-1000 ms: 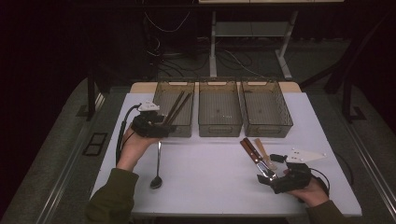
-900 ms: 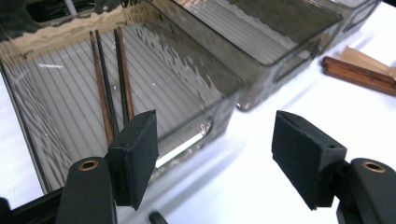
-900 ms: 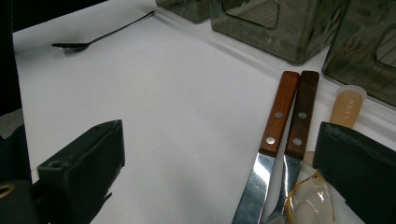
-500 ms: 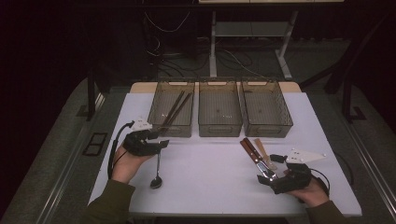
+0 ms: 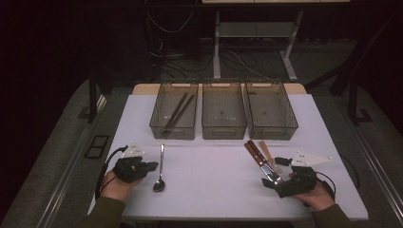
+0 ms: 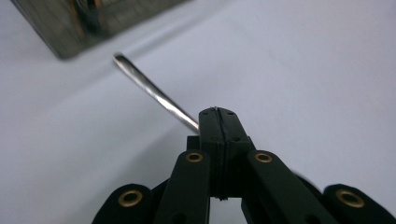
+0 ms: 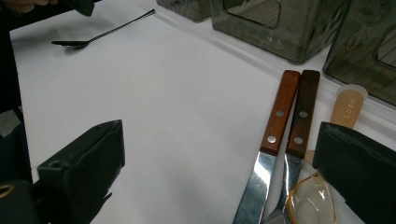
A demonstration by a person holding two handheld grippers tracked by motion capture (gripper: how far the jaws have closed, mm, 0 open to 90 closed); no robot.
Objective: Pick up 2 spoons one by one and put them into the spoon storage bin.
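Note:
A metal spoon (image 5: pixel 161 159) lies on the white table (image 5: pixel 214 175), handle toward the bins. My left gripper (image 5: pixel 153 165) is shut, its tips right beside the spoon handle (image 6: pixel 154 93), which runs out from behind the closed jaws (image 6: pixel 217 112); nothing is clamped between them. My right gripper (image 5: pixel 275 173) stands open over the blades of two wooden-handled knives (image 5: pixel 256 159). In the right gripper view (image 7: pixel 222 140) the knives (image 7: pixel 280 112) lie side by side between the jaws, with a beige-handled utensil (image 7: pixel 348 107) next to them.
Three see-through bins stand in a row at the back: the left bin (image 5: pixel 157 124) holds chopsticks (image 5: pixel 177 111), then the middle bin (image 5: pixel 223 130) and the right bin (image 5: pixel 290 124). A table frame and cables are on the floor beyond.
My left gripper has drawn back from the left bin toward the near edge and now sits beside the spoon. The right gripper has hardly moved.

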